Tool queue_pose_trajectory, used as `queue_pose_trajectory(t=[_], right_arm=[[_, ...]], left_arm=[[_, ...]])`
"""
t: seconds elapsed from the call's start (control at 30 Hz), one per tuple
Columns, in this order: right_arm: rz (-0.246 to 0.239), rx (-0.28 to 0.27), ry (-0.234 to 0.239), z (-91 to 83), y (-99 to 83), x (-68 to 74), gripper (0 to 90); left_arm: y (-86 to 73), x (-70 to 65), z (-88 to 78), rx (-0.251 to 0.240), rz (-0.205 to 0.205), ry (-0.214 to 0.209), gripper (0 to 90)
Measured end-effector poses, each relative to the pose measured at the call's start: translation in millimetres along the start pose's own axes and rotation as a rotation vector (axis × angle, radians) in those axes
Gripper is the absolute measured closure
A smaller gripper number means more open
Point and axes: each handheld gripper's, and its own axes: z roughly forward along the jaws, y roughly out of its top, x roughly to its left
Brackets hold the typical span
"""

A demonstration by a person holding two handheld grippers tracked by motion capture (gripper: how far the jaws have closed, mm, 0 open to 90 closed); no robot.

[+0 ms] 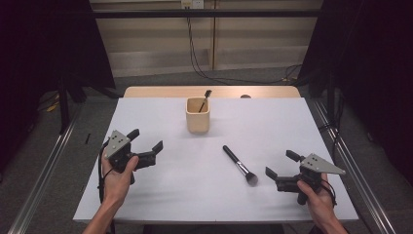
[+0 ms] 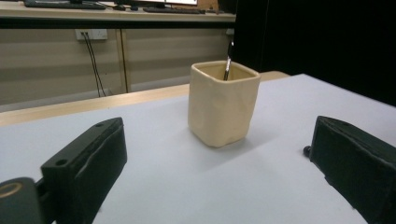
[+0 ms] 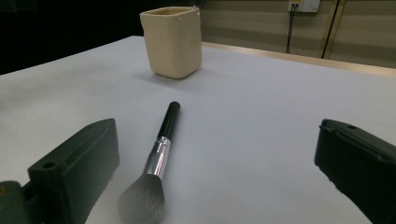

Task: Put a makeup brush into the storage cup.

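Note:
A cream square cup [image 1: 198, 115] stands upright at the back middle of the white table [image 1: 146, 195], with a thin black brush [image 1: 204, 99] leaning inside it. A makeup brush [image 1: 239, 165] with a black handle, silver ferrule and dark bristles lies flat right of centre. My left gripper [image 1: 146, 139] is open at the left, facing the cup [image 2: 223, 103], which stands well ahead of the jaws. My right gripper [image 1: 281, 164] is open at the right, just right of the bristles. In the right gripper view the brush [image 3: 156, 158] lies near the left jaw, the cup [image 3: 172, 41] beyond.
A wooden strip [image 1: 212, 91] runs along the table's far edge. Cables [image 1: 199, 68] hang down the wall behind. Dark curtains stand at both sides, and metal rails [image 1: 44, 165] flank the table on the floor.

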Motion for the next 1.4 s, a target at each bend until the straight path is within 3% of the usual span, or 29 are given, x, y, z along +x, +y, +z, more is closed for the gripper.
queue_pose_trajectory(t=[0.17,0.57,1.4], right_arm=[[-0.004,-0.001,-0.002,-0.2,0.0,0.0,0.0],[-0.002,-0.001,-0.006,-0.4,0.1,-0.1,0.0],[0.0,-0.01,-0.019,0.3,0.4,0.8,0.0]], left_arm=[[-3.2,-1.6,-11.7,0.005,0.029,0.004,3.2],[-14.2,3.8,-37.1,0.007,0.008,0.025,3.1],[-48.9,-6.5,-81.0,0.073,0.014,0.043,2.9]])
